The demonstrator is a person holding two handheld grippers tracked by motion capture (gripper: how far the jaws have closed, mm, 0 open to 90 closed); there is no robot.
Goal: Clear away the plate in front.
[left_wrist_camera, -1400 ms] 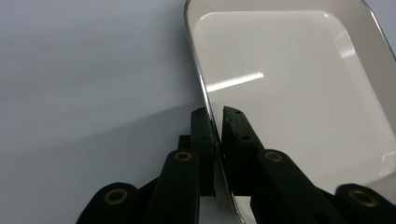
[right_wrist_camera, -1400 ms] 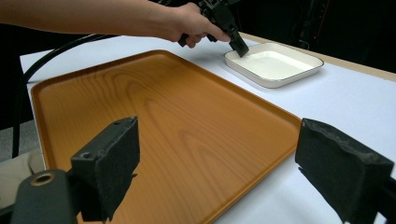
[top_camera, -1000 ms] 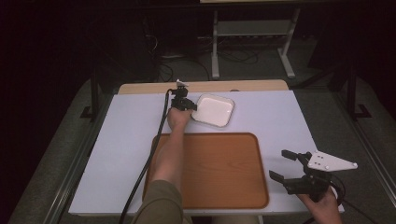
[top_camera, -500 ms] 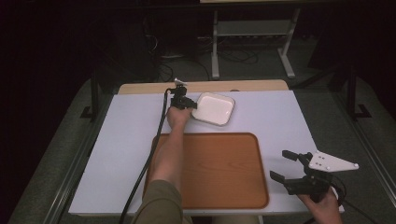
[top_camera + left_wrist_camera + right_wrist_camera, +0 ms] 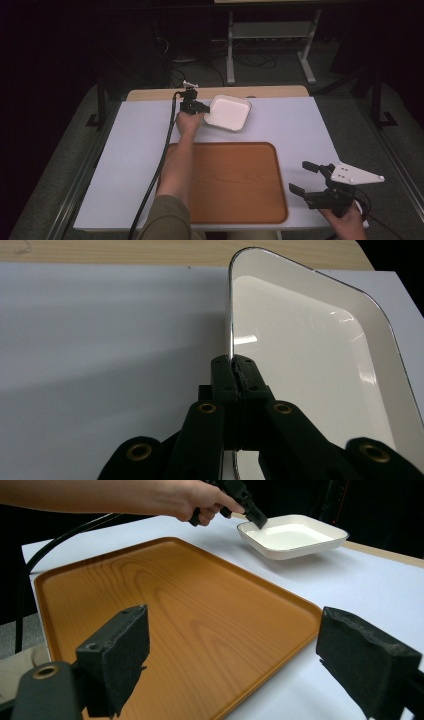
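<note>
Left gripper [image 5: 199,106] clamped on the near-left rim of the white dish [image 5: 229,113], jaws pinched tight with the rim between them. Dish at the far side of the bench [image 5: 125,150], on the white cover, just beyond the far edge of the wooden tray [image 5: 240,185] and apart from it. Probably bound for the tray, so: grip made, carry and set-down left to do. Tray bare, ready to receive.

Right gripper [image 5: 312,186] idle at the near right corner of the bench, beside the tray's right edge, jaws wide with nothing between.

From the left gripper view: the pinch itself, close up, rim [image 5: 232,330] running straight into the closed jaws, glossy inside of the dish [image 5: 310,360] empty. Not clear from above, where the gripper hides the contact.

From the right gripper view: low side look across the tray [image 5: 165,625] toward the dish [image 5: 292,536], with a shadow under its near side; resting flat or tipped up at the held edge, cannot tell. Person's hand [image 5: 192,502] wrapped round the left gripper's handle there, too.

From the high view: whole layout, dish and tray apart, cable trailing along the forearm.
</note>
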